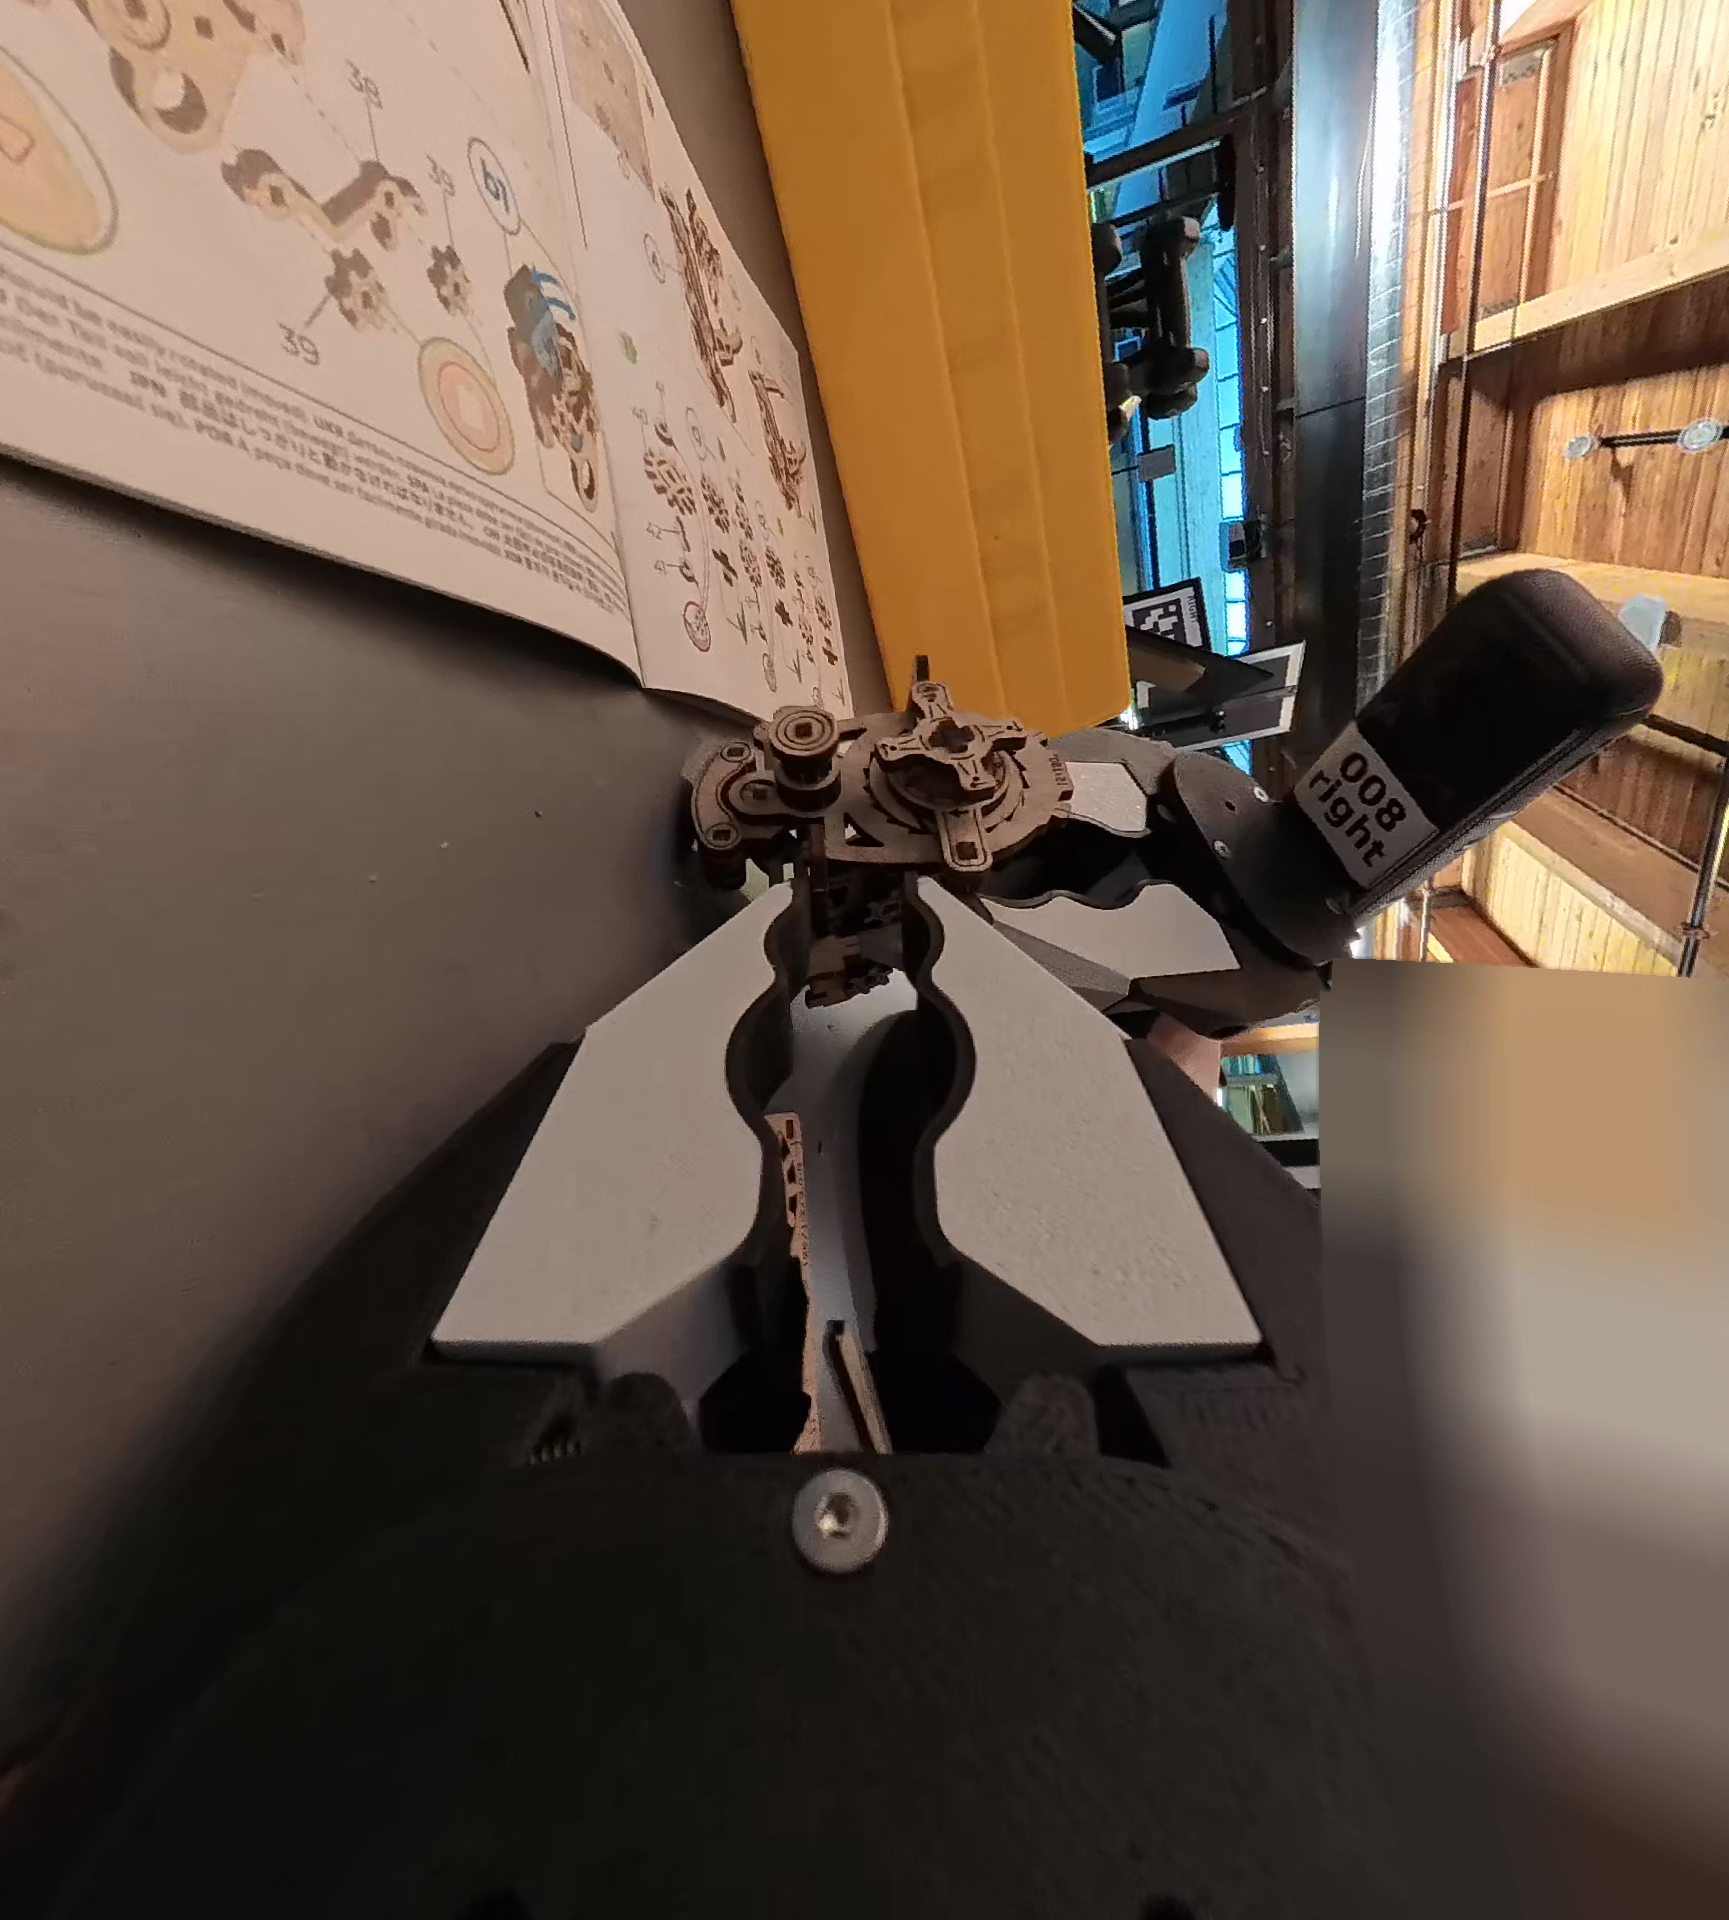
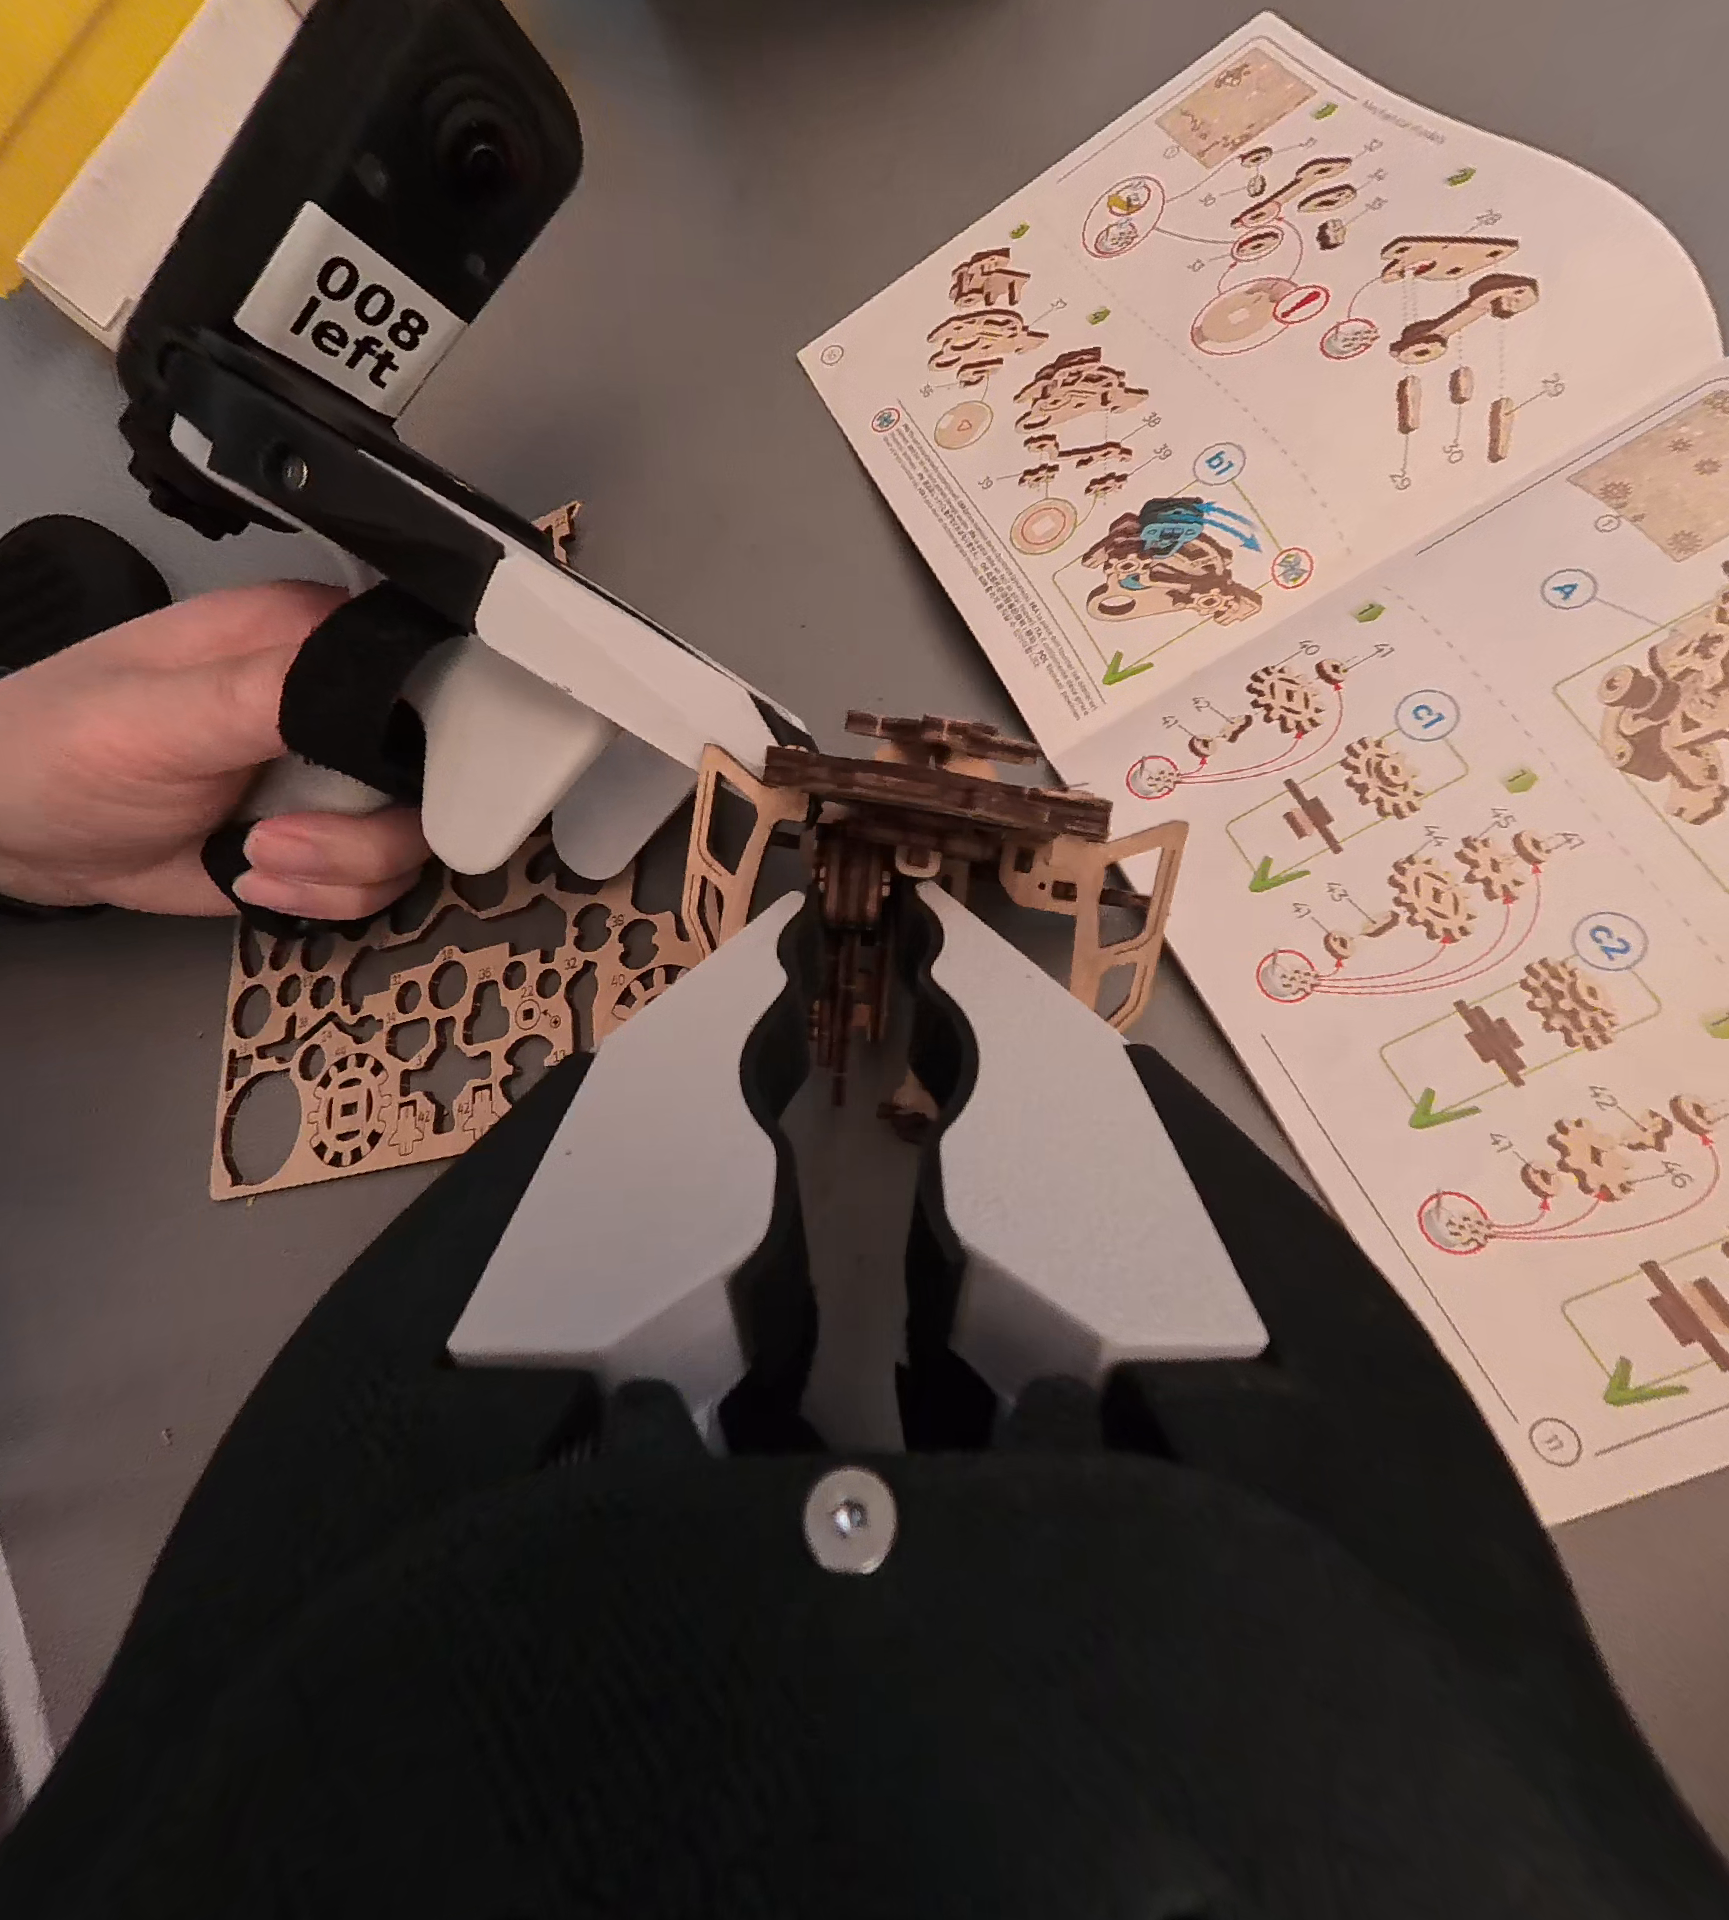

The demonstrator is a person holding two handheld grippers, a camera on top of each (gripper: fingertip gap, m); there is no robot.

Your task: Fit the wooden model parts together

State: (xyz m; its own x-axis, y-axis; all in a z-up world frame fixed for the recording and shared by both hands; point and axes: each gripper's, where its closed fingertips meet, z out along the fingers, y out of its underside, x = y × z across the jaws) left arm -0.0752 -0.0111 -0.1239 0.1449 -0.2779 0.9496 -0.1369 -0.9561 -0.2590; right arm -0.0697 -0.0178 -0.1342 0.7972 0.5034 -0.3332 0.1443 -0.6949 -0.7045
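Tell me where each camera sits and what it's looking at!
Left wrist view: sits on the left gripper, looking along its fingers at the wooden model; the right gripper shows beyond.
Right wrist view: sits on the right gripper, looking down at the model, the parts sheet and the person's hand.
Both see the model and the instruction booklet.

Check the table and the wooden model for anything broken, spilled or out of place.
Nothing stands out. Both tools are shut on the wooden model, which looks whole. The punched-out parts sheet lies flat under the left tool, and the open instruction booklet lies flat beside the right tool.
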